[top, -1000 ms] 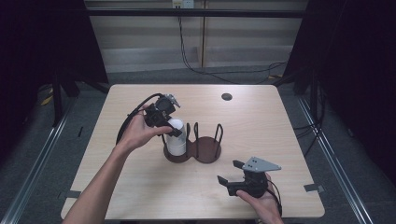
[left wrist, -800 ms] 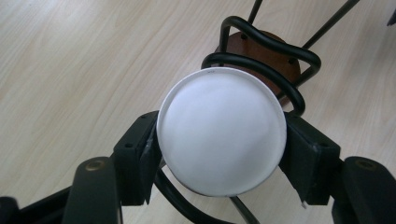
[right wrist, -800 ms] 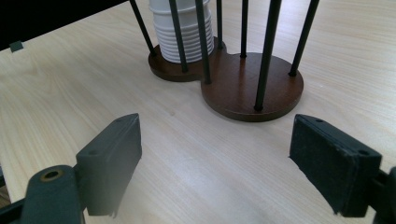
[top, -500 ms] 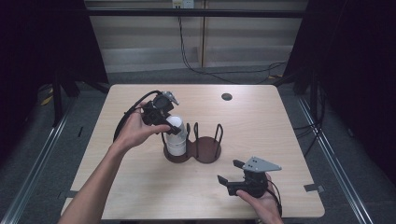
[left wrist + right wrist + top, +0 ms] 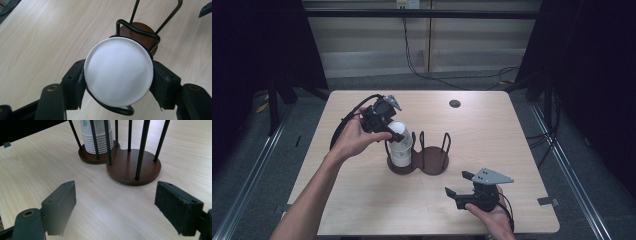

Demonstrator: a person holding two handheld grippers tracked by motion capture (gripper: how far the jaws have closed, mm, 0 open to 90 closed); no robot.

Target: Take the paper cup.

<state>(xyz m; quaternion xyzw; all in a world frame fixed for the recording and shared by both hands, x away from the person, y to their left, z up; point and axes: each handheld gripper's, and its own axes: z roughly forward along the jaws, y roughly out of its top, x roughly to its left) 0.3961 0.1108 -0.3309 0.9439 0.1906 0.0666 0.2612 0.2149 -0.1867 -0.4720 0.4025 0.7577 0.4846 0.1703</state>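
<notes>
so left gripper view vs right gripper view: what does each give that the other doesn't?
Left gripper view: the left tool closed on the top cup's round white closed end, seen end-on.

Right gripper view: the right tool open over bare table, the stack's nested rims side-on, and the holder's empty bay.

Both: the cup stack, the dark wooden holder with black wire uprights, the light wood table.

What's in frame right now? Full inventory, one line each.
cup stack: one stack, white, upside down in the holder's left bay
cup holder: one, dark brown double base with black wire posts, table centre; right bay empty
table: one, light wood
table hole cap: one, dark, far side
left gripper: black, fingers closed on the top cup
right gripper: black with grey plate, open, resting near the front edge
hands: two, one per gripper
</notes>
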